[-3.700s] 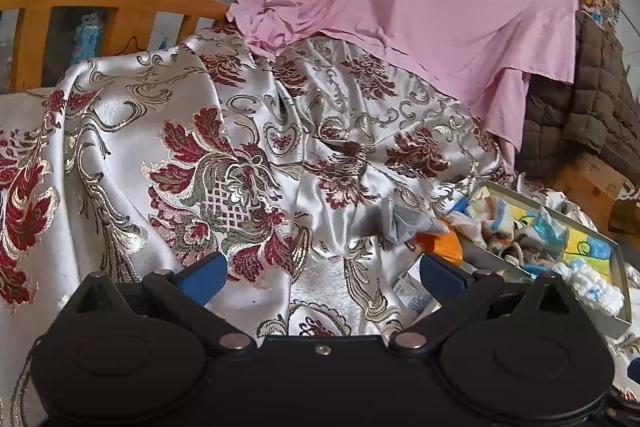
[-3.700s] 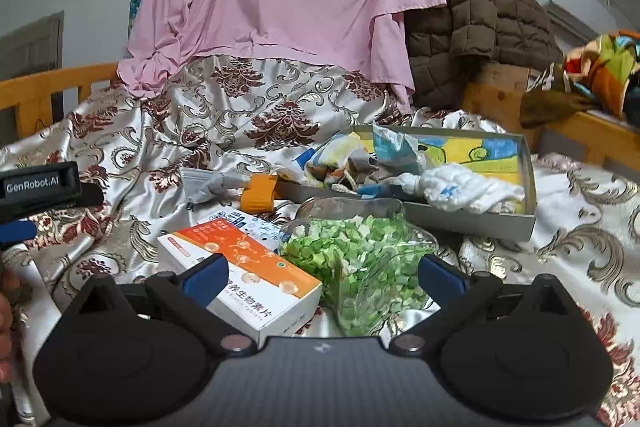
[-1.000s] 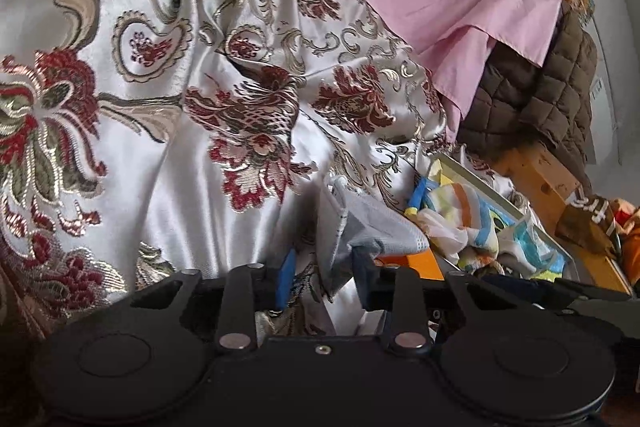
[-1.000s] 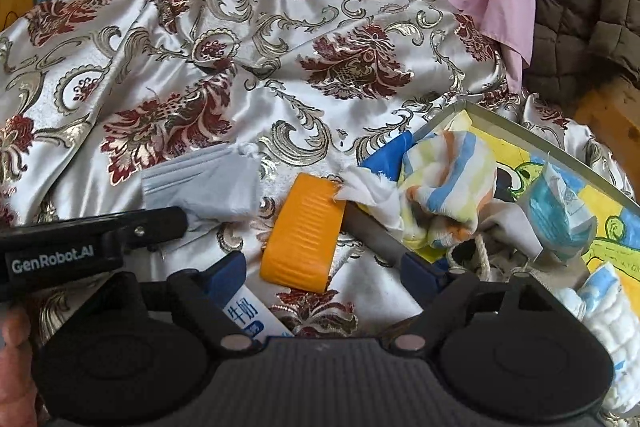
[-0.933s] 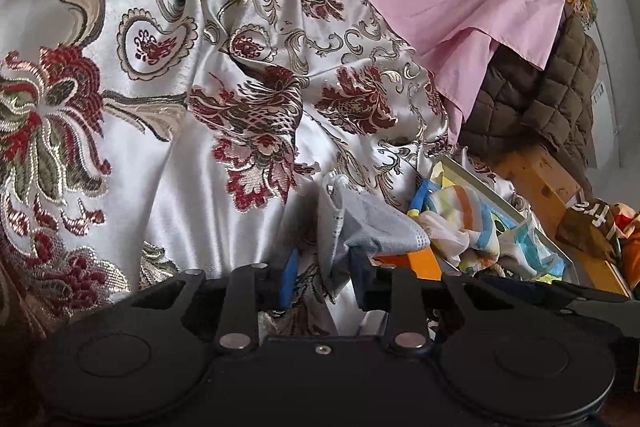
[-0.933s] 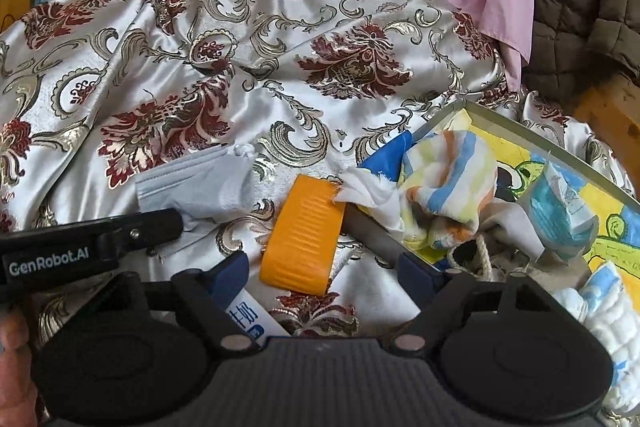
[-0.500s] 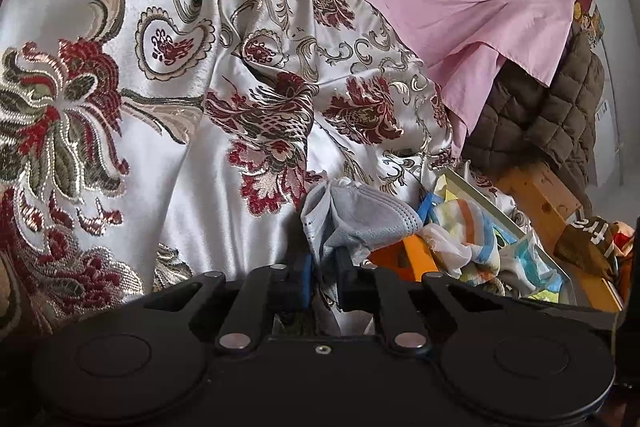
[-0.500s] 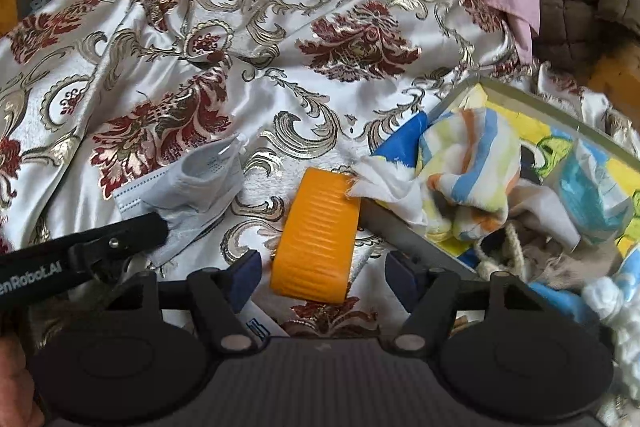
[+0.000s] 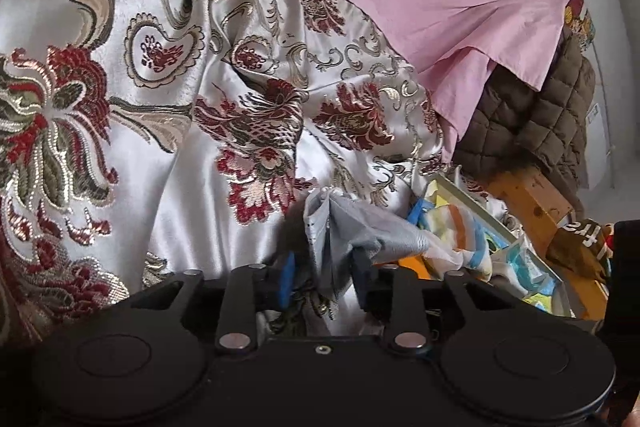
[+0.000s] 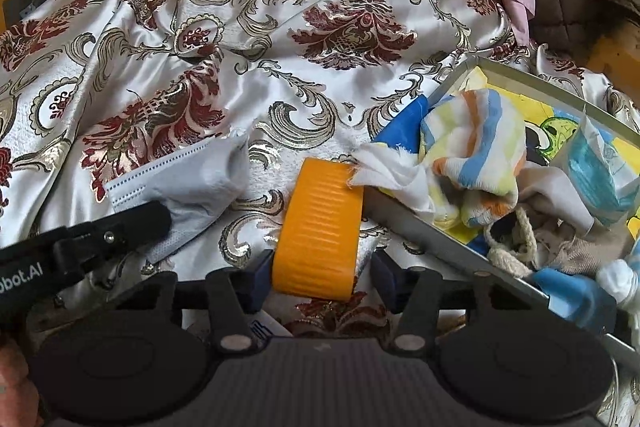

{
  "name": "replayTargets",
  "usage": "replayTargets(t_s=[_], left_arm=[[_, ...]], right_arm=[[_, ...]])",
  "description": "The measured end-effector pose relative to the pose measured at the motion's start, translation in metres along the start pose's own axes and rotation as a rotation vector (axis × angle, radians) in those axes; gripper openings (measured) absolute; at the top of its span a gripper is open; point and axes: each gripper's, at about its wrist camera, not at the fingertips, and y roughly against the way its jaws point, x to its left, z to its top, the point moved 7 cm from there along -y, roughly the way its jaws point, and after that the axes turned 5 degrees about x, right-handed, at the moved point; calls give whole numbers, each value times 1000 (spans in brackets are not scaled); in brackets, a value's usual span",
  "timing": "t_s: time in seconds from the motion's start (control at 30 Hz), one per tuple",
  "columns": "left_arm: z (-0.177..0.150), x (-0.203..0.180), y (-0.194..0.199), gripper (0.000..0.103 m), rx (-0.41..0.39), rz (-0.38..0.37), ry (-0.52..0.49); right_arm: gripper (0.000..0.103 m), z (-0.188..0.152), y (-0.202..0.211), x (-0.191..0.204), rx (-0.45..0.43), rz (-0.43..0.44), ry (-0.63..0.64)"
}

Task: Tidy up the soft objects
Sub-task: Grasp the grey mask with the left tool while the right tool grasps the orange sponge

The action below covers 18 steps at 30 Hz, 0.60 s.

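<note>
The left gripper (image 9: pixel 322 283) has its two blue-padded jaws drawn close on the crumpled grey-blue pleated face mask (image 9: pixel 360 231), and the cloth bunches up between them, so I judge the mask is pinched and ready to be lifted. In the right wrist view the same mask (image 10: pixel 188 187) lies on the shiny silver brocade bedspread with dark red flowers (image 10: pixel 280 39), to the left of the ribbed orange rectangular block (image 10: pixel 320 231), with the left tool's black finger over its near edge.

The right gripper (image 10: pixel 320 281) is only partly open. Its jaws stand on either side of the near end of the orange block, close to it, but whether they already touch it I cannot tell. The block seems soft, like a sponge, so it probably belongs with the other soft things.

The shallow grey metal tray with a yellow cartoon bottom (image 10: pixel 420 227) sits at the right, and already holds the striped white, orange and blue cloth (image 10: pixel 476 147), which hangs over its rim and touches the far end of the block. The mask and the block are both outside the tray, so the sorting is not finished
</note>
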Motion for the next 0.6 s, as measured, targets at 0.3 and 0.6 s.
replayTargets(t_s=[0.3,0.6], left_arm=[[-1,-4,-5,44,18,-11,-24],[-2,2,-6,15,27,-18,10]], right_arm=[[52,-1,1,0,1,-3,5],[43,-2,4,-1,-16,11,-8]])
